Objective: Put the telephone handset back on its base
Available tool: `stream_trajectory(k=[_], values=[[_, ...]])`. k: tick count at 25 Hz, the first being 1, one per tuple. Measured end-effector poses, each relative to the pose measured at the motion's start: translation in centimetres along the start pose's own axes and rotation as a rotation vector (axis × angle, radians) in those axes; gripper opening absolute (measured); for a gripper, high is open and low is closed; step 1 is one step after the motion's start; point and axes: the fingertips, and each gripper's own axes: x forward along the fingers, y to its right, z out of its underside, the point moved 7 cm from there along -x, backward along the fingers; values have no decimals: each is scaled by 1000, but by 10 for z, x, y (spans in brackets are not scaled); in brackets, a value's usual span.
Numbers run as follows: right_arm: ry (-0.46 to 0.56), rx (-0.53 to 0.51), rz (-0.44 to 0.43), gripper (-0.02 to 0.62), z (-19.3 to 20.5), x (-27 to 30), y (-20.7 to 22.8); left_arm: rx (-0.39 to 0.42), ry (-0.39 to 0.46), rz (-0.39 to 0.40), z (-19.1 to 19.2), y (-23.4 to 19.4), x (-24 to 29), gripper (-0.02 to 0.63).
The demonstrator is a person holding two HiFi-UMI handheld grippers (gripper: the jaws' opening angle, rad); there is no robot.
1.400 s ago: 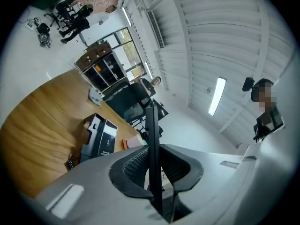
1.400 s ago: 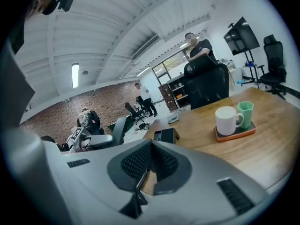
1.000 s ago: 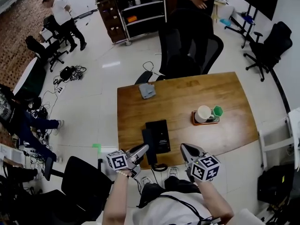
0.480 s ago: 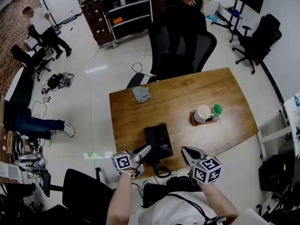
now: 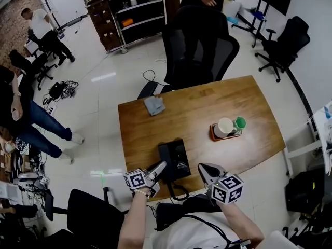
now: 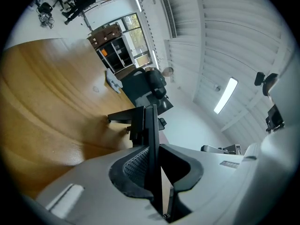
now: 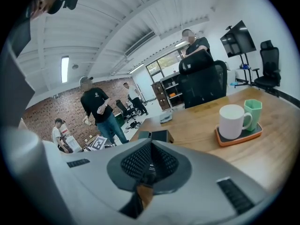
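The left gripper, fingers clamped on the black plastic telephone handset, held it at its black base on the wooden bench; seating and release apparently remained. The right gripper hung closed, empty.

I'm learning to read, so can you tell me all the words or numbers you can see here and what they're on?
No words or numbers can be read.
Telephone keys: too small to read.
Marker cubes: only black-and-white squares, no letters.
Small grey label in the left gripper view: blurred.
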Motion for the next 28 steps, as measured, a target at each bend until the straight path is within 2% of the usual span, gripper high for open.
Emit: stream_trajectory(k=[5, 8, 12, 17, 22, 25, 28], values=[[2, -1, -4, 6, 0, 0, 5, 16, -10, -37, 3, -5, 6, 72], [2, 1, -5, 6, 0, -1, 9, 55, -10, -91, 4, -5, 8, 75], [3, 7, -11, 6, -1, -2, 11, 173, -4, -206, 3, -1, 5, 106], [5, 5, -21, 6, 0, -2, 11, 311, 10, -306, 3, 4, 4, 123], [6, 9, -25, 6, -1, -5, 12, 244, 148, -288, -10, 18, -9, 123], [9, 17, -25, 6, -7, -6, 10, 262, 205, -358, -25, 37, -23, 123], [22, 13, -30, 6, -18, -7, 4, 323, 203, -480, -36, 65, -37, 121]])
